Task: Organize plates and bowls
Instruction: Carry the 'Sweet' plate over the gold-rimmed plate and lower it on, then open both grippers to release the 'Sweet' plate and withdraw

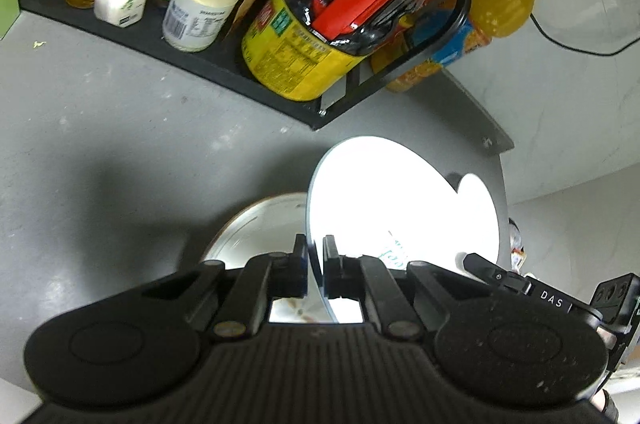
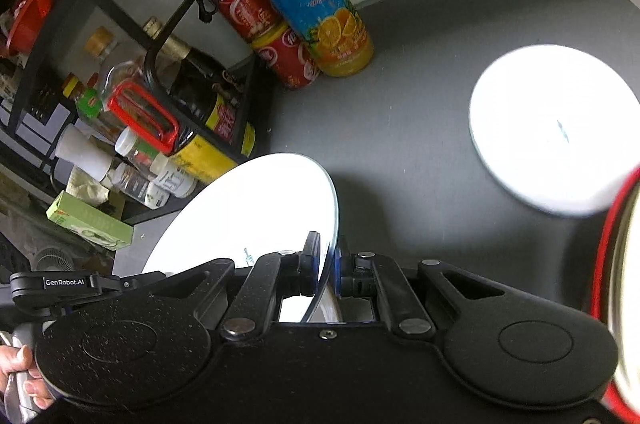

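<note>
Two grippers, one plate each, both pinched at the rim. The left gripper [image 1: 316, 264] has its jaws nearly closed on the edge of a white plate [image 1: 400, 208], which stands tilted on edge above the grey counter [image 1: 120, 128], with a second dish [image 1: 256, 224] lying below it. The right gripper [image 2: 330, 264] is clamped the same way on another white plate [image 2: 248, 212], also tilted, clear of the counter. A third white plate [image 2: 552, 124] lies flat on the counter further right, and a red-rimmed bowl [image 2: 616, 264] shows at the frame edge.

These plates look stiff, glossy and breakable, probably slick under the pads. A thin rim grip lets the weight lever downward, so I'd hold deep over the rim and set them down gently. The rack of bottles [image 1: 200, 4] behind stays well apart.
</note>
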Tool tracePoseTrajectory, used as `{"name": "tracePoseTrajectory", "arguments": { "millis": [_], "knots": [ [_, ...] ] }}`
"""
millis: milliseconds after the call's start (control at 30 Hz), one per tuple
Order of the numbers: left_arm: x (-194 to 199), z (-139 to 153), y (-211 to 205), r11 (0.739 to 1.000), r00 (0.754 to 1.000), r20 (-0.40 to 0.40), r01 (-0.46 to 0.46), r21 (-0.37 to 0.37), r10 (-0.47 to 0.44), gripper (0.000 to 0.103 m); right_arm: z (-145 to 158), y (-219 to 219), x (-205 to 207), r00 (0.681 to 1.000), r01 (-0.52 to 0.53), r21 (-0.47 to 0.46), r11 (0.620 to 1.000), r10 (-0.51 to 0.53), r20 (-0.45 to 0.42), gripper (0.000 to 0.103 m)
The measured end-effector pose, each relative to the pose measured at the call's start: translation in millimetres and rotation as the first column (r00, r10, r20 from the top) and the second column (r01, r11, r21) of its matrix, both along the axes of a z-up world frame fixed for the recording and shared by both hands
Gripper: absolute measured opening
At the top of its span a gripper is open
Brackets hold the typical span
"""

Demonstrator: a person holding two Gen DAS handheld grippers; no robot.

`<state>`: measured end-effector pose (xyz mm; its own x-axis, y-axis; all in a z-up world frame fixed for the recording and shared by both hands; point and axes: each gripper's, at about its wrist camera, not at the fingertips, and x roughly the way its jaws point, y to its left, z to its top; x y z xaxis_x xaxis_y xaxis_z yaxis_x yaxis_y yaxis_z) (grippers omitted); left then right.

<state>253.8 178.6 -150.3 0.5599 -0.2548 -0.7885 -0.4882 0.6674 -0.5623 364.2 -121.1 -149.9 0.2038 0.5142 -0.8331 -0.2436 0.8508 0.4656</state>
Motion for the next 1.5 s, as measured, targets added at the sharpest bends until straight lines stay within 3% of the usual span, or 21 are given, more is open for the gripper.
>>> {"name": "tracePoseTrajectory", "arguments": {
  "millis": [567,1000,1300,1500],
  "knots": [
    [-29.3,-19.0,-6.8,0.997,0.996,-0.054,0.077,-0.005,-0.078,0.004,-0.9,-9.6,-55.3,0.997,0.078,-0.035,0.996,-0.078,0.001,0.007],
    [-30.0,-36.0,-12.9,0.992,0.987,-0.119,0.114,0.053,-0.107,0.006,-15.7,-9.7,-76.7,0.996,0.090,-0.069,0.994,-0.092,-0.019,0.008],
    [-27.6,-41.8,-14.1,0.990,0.982,-0.169,0.098,0.101,-0.080,0.008,-24.4,-3.0,-83.5,0.994,0.092,-0.093,0.991,-0.097,-0.044,0.006],
    [-26.7,-44.1,-7.2,0.995,0.979,-0.192,0.078,0.058,-0.066,0.008,-25.2,-1.8,-82.5,0.993,0.108,-0.107,0.988,-0.113,-0.042,0.006]
  ]
}}
